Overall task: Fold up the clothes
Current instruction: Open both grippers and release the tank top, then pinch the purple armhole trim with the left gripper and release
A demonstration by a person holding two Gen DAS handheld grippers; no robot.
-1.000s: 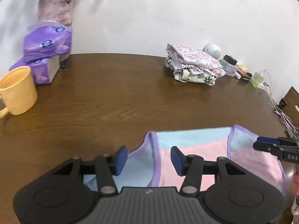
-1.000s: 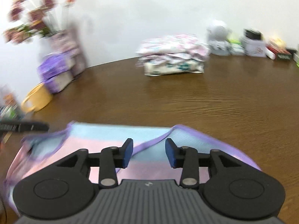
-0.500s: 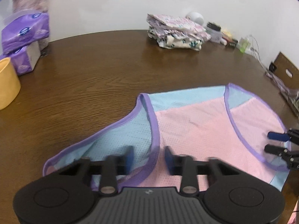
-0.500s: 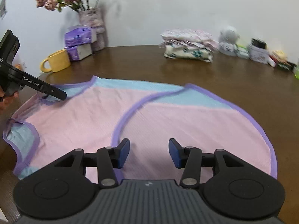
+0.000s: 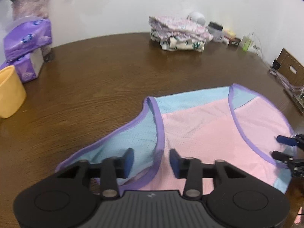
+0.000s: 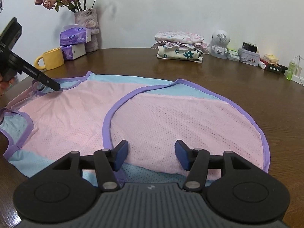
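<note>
We can read no text anywhere: the purple tissue packs [image 6: 73, 37] carry a round blue logo too small to make out, and the dark box [image 6: 273, 68] at the table's far right bears pale characters too blurred to read.

From my left wrist view, the vase [image 5: 30, 9] is smeared by blur and the yellow mug [image 5: 10, 93] runs off the left edge. My claw body hides the mesh garment's [image 6: 171, 117] near hem. Labels on the small containers [image 6: 273, 67] are unreadable.
</note>
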